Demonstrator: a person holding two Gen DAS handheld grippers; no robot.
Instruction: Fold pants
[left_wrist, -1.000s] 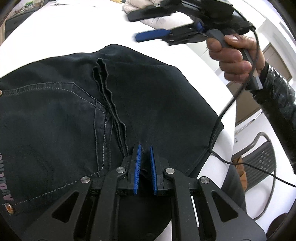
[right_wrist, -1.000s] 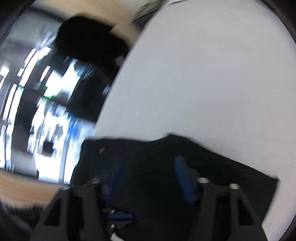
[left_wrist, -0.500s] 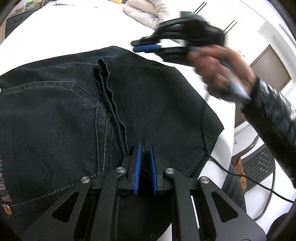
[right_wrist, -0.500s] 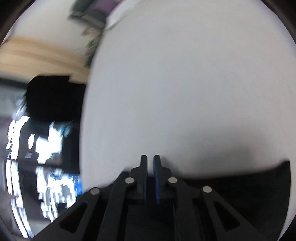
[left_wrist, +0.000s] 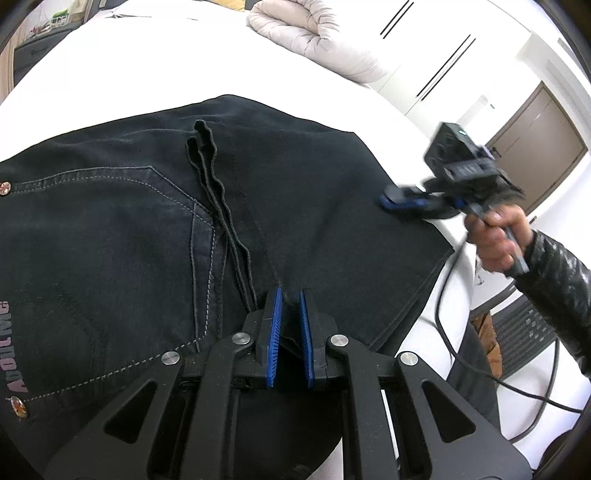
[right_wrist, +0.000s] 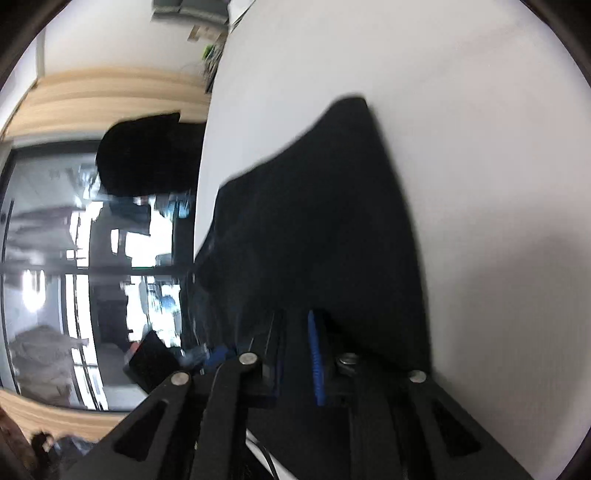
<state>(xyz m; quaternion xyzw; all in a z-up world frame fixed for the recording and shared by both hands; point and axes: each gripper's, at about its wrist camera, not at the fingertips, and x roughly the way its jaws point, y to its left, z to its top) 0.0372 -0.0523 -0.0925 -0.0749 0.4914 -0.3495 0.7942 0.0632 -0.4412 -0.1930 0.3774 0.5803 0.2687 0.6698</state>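
Observation:
Dark navy jeans (left_wrist: 288, 192) lie folded on a white table (left_wrist: 147, 62), with a stitched back pocket at the left. My left gripper (left_wrist: 290, 295) is shut on a pinch of the jeans' near edge. My right gripper (left_wrist: 397, 199) rests at the jeans' right edge, held by a hand in a black sleeve. In the right wrist view its blue pads (right_wrist: 316, 354) stand a little apart with dark jeans fabric (right_wrist: 314, 221) between and ahead of them; the grip is blurred.
A rolled beige quilt (left_wrist: 314, 40) lies at the table's far side. A black cable (left_wrist: 454, 332) hangs off the right table edge, above a dark chair (left_wrist: 524, 332). A window and wood trim show beyond the left table edge (right_wrist: 201, 184).
My right gripper swung from the far side of the table down to the jeans' right edge. My left gripper has held still on the fabric.

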